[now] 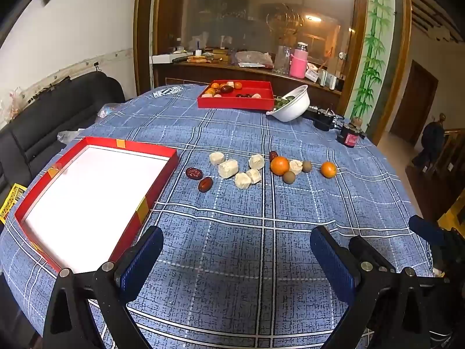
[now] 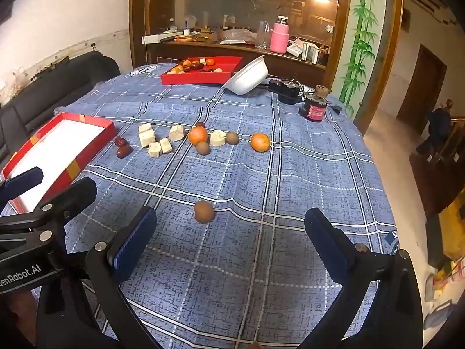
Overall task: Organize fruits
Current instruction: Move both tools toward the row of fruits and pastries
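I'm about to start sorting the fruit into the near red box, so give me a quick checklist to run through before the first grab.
1. Left claw open, nothing between its fingers: ok.
2. Right claw open, nothing held: ok.
3. Near red box has room: ok, it shows only its white bottom.
4. Closest target in sight: ok, a lone brown fruit lies just ahead of the right claw.
5. Other fruit free to lift: not ok for all; the larger orange sits tight against neighbours.
6. Which box is meant: cannot tell.
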Available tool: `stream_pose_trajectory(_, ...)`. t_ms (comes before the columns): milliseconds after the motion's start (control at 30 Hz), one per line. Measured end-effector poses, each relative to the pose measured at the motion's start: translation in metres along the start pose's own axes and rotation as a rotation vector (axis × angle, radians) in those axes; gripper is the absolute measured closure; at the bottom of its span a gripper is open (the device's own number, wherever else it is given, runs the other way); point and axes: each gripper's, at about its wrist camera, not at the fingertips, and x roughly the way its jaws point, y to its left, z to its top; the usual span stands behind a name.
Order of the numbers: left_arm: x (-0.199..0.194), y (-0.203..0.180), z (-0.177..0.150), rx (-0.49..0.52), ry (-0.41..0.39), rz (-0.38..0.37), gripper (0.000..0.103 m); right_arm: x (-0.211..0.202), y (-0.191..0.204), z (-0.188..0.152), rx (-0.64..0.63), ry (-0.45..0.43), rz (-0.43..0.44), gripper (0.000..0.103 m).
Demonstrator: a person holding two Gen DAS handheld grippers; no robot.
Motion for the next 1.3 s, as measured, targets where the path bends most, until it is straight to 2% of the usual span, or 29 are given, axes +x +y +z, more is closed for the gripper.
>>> stream_pose_trajectory(733, -0.0006, 0.0057, -0.0042, -0.004, 0.017, -0.003, 0.002, 0.0042, 0.0062, -0.001, 0.011, 0.007, 0.007, 0.0)
stream_pose_trajectory(1300, 0.0021, 0.0057, -0.0076, -0.002, -0.008, -0.001, 0.002, 0.0064, 0.0052, -0.0061, 0.018, -0.004, 0.022, 0.0)
